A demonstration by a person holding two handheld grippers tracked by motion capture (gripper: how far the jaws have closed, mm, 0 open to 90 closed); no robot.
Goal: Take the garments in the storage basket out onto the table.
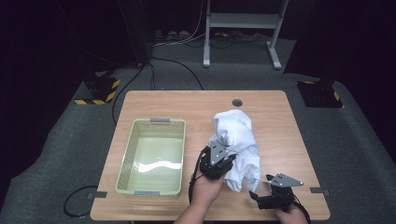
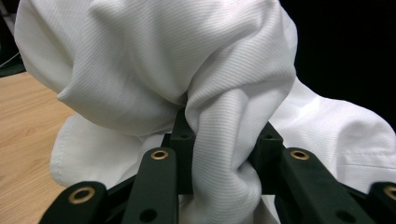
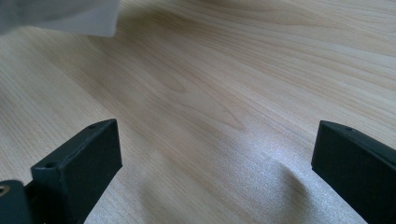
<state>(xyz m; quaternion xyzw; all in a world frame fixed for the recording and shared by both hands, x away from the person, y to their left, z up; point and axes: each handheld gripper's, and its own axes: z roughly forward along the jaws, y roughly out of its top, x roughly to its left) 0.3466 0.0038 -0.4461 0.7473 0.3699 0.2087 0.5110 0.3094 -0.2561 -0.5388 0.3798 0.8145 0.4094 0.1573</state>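
The white cloth [image 1: 236,142] stands bunched up right of the table's middle, rising in a heap, its lower folds drooping toward the near edge. The left gripper [image 1: 219,158] has a thick fold of it clamped between its jaws; from the left gripper view the cloth [image 2: 187,84] balloons above the pinch and a twisted rope of fabric runs down between the two black jaws. The right gripper [image 1: 261,191] sits low near the near right corner, just beside the cloth's hanging hem, its jaws spread wide with nothing but bare wood between them in the right gripper view, where a corner of the cloth [image 3: 60,16] shows at the top left. A pale green basket [image 1: 126,163] lies on the left half of the table [image 1: 187,102], its near rim close to the near edge and well apart from the cloth. Open wood runs between basket and cloth, along the far edge and down the right side.
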